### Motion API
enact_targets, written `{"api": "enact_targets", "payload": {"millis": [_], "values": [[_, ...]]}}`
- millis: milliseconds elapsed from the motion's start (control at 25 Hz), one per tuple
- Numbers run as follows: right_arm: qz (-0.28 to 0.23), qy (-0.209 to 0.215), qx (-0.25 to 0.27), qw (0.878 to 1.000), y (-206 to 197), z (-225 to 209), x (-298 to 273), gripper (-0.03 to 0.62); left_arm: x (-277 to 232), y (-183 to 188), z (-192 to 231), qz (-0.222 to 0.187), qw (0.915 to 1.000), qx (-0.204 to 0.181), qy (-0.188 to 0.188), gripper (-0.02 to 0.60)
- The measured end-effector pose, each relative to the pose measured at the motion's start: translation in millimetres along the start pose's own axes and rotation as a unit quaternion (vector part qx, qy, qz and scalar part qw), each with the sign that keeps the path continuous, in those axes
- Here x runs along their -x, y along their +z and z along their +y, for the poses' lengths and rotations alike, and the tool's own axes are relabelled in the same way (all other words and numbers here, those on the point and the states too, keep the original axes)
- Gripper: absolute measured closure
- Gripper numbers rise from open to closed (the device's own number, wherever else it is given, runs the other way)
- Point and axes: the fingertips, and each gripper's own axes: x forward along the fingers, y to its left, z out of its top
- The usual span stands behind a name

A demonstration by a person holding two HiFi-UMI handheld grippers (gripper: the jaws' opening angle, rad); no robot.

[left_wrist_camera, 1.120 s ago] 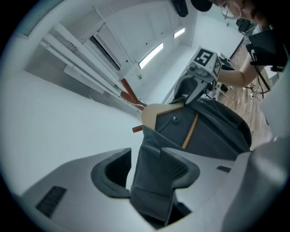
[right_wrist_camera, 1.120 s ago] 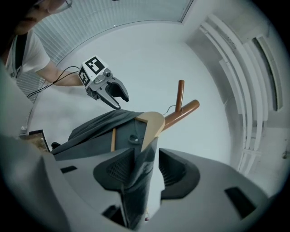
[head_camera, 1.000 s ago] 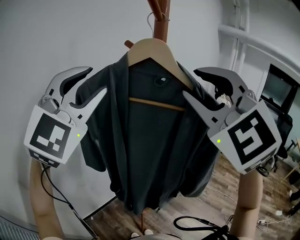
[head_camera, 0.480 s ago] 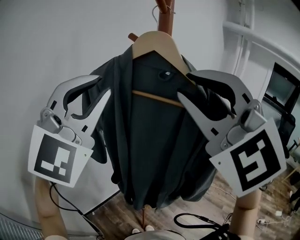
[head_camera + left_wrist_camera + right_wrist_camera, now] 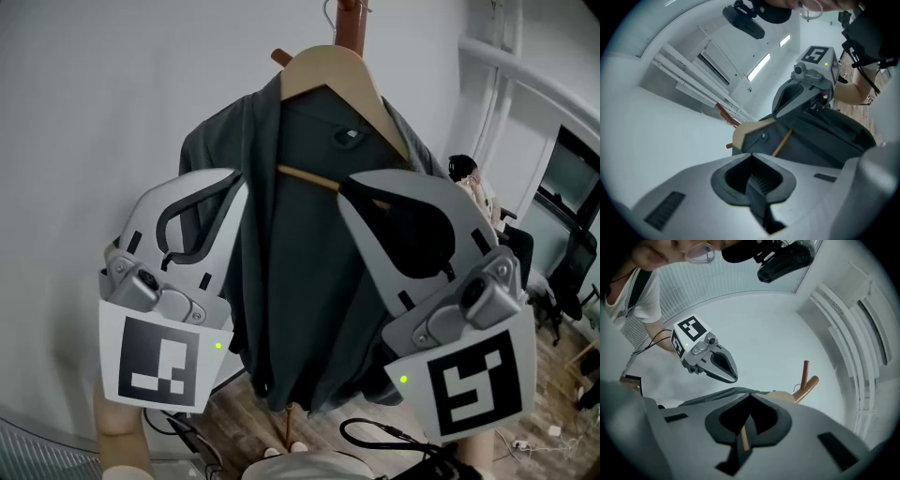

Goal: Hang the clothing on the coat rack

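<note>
L gripper (image 5: 750,154): jaws clenched, tips meeting, w/ only a dark hollow behind them. In the head view it sits low and just in front of the left front edge of the dark grey shirt (image 5: 300,253); can't tell if it touches the cloth. Its marker cube (image 5: 164,361) faces the cam.

R gripper (image 5: 751,395): jaws also clenched tip to tip. The hanger's wooden crossbar (image 5: 743,439) shows through the hollow behind them. In the head view the tips lie in front of the crossbar's right part, over the shirt front.

Shirt is draped open-fronted on a wooden hanger (image 5: 330,70). The hanger's wire hook (image 5: 327,11) is up against the coat rack (image 5: 352,17) pole at the rack's top, by a peg (image 5: 805,375). The shirt hangs clear of the wood floor (image 5: 248,427). White wall (image 5: 94,94) is behind, and a black cable (image 5: 375,434) lies on the floor below.
</note>
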Motion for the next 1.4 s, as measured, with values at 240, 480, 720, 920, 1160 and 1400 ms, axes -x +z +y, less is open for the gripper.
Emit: {"api": "enact_targets", "payload": {"millis": [240,480,720,920,1160,1400], "values": [[-0.039,0.026,-0.036,0.998,2.9,24.1,-15.9,0.575,-5.4,-17.6,-19.7,-0.004,0.9991,0.041,-0.006,0.568],[-0.012,0.055,-0.018,0.998,-15.2,41.0,-35.7,0.576,-2.7,-34.0,-24.0,0.005,0.9987,0.050,-0.002,0.568],[-0.021,0.047,-0.009,0.999,-33.4,51.2,-54.5,0.576,0.0,-48.0,-22.1,-0.008,0.9982,0.046,0.038,0.568],[-0.012,0.031,0.024,0.999,-45.4,60.0,-64.0,0.576,3.6,-56.0,-23.4,-0.017,0.9974,0.032,0.063,0.568],[-0.013,0.003,0.052,0.999,-49.6,59.7,-65.7,0.577,5.4,-67.4,-27.0,-0.004,0.9978,0.022,0.063,0.568],[-0.011,0.006,0.056,0.998,-50.3,60.0,-66.0,0.576,8.3,-64.5,-27.0,-0.005,0.9977,0.015,0.066,0.568]]}}
